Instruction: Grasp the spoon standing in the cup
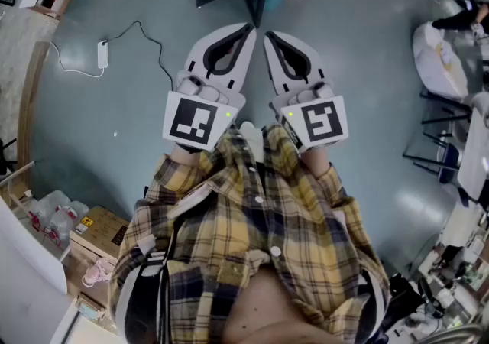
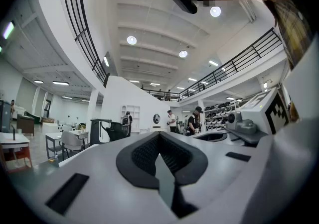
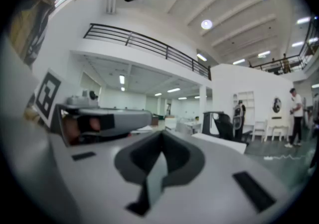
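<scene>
Hanging level, left claw (image 1: 250, 28) and right claw (image 1: 267, 36) sit closed.

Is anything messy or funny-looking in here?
Nothing is spilled or broken. A charger cable lies loose and squiggly on the floor. The left hand-held gripper and the right hand-held gripper are both shut on nothing, held out side by side above that floor.

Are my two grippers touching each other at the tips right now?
Apart. The head view shows a narrow dark gap between the left gripper and the right gripper. Their tips are close but do not meet.
</scene>
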Demonstrator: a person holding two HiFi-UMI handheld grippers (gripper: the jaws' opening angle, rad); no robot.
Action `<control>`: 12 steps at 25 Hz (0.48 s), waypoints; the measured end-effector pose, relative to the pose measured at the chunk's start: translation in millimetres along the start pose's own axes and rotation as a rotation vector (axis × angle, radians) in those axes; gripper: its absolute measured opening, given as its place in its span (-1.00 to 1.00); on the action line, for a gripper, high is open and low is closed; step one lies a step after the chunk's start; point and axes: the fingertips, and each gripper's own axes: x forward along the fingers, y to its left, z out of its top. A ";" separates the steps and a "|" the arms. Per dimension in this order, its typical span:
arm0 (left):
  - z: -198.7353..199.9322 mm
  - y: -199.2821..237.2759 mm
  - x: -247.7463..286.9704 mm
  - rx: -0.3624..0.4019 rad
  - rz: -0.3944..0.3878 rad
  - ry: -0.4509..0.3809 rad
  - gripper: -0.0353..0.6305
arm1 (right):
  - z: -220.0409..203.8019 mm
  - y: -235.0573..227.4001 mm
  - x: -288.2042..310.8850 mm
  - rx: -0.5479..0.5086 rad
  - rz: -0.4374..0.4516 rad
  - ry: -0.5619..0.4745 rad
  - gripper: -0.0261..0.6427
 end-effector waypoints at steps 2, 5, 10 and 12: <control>-0.7 6.5 0.8 0.001 -0.002 -0.003 -0.85 | 0.6 1.5 6.1 0.002 0.000 -0.005 -0.83; -0.5 15.1 2.8 0.001 -0.007 -0.006 -0.85 | 2.0 3.0 14.7 0.012 0.004 -0.010 -0.83; -1.8 31.9 7.8 -0.003 -0.021 -0.006 -0.85 | 1.6 2.2 32.2 0.025 -0.001 0.000 -0.83; -2.3 42.5 9.1 -0.003 -0.024 -0.009 -0.85 | 2.0 3.1 42.8 0.022 -0.004 -0.001 -0.83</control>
